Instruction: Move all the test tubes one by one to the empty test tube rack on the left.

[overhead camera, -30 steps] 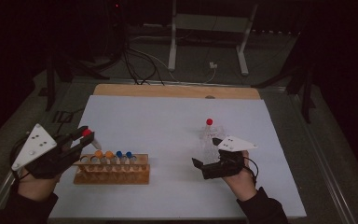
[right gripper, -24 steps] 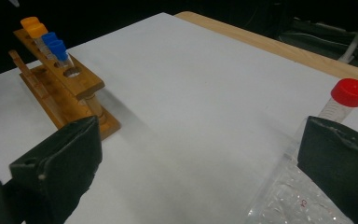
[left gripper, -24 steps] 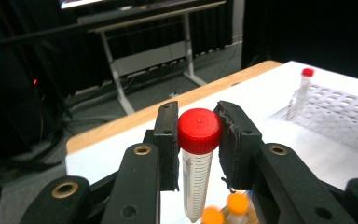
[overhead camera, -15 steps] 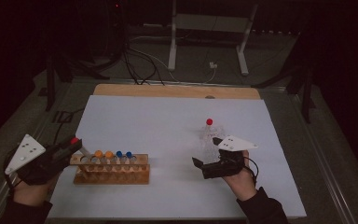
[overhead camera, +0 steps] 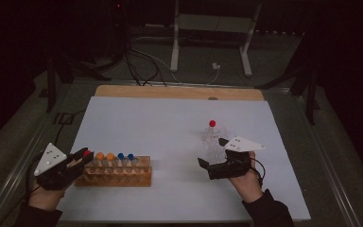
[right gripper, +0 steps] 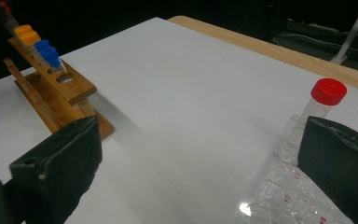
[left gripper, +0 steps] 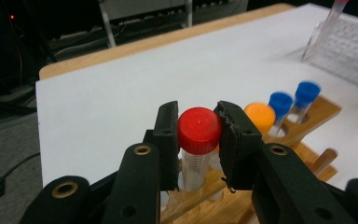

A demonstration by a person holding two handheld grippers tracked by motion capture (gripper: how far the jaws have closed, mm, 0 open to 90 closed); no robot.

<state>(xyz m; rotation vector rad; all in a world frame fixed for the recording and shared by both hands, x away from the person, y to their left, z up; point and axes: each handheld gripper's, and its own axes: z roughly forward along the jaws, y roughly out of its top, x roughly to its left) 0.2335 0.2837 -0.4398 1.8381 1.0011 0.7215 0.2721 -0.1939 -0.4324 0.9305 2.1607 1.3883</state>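
Your left gripper (left gripper: 199, 135) has its jaws pinching the red-capped clear plastic tube (left gripper: 198, 140) just below the cap, one pad on each side, which keeps the tube upright and leaves its lower end free to drop into a hole. The tube hangs at the near left of the tabletop (overhead camera: 170, 123), over the left end of the wooden tube rack (overhead camera: 116, 172), so the aim appears to be seating it in the free place beside the others (whether its tip has entered a hole you cannot tell from here). The rack already carries four capped tubes in a row: two orange-capped tubes (overhead camera: 105, 156) next to your tube and two blue-capped tubes (overhead camera: 125, 157) further right. Your right gripper (overhead camera: 204, 165) rests on the tabletop at the near right with its jaws spread wide and nothing between them, just beside the clear plastic tube tray (right gripper: 279, 196), likely waiting for its turn. One more red-capped tube (right gripper: 319, 105) stands upright in that tray. Count, then: two red caps, two orange, two blue, one wooden rack, one clear tray.
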